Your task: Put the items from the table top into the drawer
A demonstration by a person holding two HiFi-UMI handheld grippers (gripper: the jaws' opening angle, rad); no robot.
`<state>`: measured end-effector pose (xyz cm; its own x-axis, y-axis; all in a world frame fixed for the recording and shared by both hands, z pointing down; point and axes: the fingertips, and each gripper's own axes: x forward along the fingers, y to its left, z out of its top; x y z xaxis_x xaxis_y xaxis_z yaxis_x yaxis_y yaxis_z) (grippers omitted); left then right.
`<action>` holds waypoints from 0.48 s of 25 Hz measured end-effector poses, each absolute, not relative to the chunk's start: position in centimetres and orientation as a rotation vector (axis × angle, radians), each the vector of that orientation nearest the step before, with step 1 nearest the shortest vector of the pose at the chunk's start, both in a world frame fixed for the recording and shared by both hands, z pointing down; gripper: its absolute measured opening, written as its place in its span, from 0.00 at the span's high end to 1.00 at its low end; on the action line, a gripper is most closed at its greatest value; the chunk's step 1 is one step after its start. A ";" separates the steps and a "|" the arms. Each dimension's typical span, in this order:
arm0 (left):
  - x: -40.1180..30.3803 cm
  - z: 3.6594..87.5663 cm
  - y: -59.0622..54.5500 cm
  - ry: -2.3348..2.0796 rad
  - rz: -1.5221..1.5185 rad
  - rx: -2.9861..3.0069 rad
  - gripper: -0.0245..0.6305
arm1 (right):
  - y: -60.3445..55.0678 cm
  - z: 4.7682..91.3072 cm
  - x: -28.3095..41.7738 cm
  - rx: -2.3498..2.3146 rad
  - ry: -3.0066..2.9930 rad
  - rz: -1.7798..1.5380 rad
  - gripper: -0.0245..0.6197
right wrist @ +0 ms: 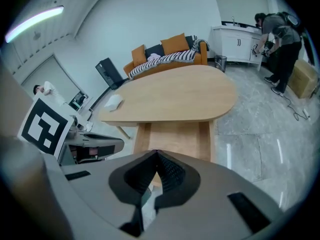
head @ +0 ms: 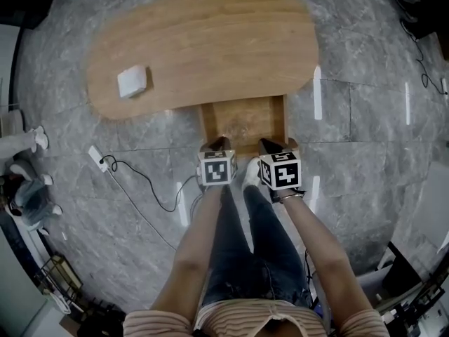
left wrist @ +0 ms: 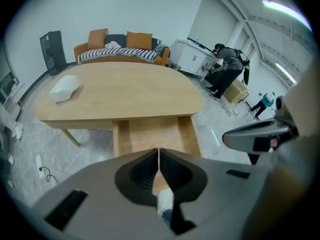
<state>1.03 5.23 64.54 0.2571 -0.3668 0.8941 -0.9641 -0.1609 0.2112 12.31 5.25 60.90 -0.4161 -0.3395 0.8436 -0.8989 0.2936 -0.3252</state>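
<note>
Left gripper [head: 218,144], right gripper [head: 278,146]: jaws together, empty.
Open drawer [head: 245,122] just past fingertips; white box [head: 132,81] well beyond, leftward, on table [head: 217,37].

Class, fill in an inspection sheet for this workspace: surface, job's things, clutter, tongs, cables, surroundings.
Surface: oval wooden table, bare but for one item.
Job's things: white item on the table's left end in the head view; drawer pulled open, nothing seen inside.
Clutter: nothing seen.
Tongs: left tongs and right tongs both shut and empty, by the drawer's front edge.
Cables: black cable runs from a power strip on the floor.
Surroundings: grey stone floor; sofa behind the table; a person at a white cabinet.
</note>
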 end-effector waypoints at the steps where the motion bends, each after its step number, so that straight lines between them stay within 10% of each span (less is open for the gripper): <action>1: 1.0 63.9 5.3 -1.245 0.882 1.696 0.93 | 5.2 60.3 12.3 1.110 -1.919 1.088 0.95; 12: 1.3 56.0 5.7 -1.306 0.728 1.815 0.94 | 6.2 54.9 12.2 1.136 -2.049 1.096 0.95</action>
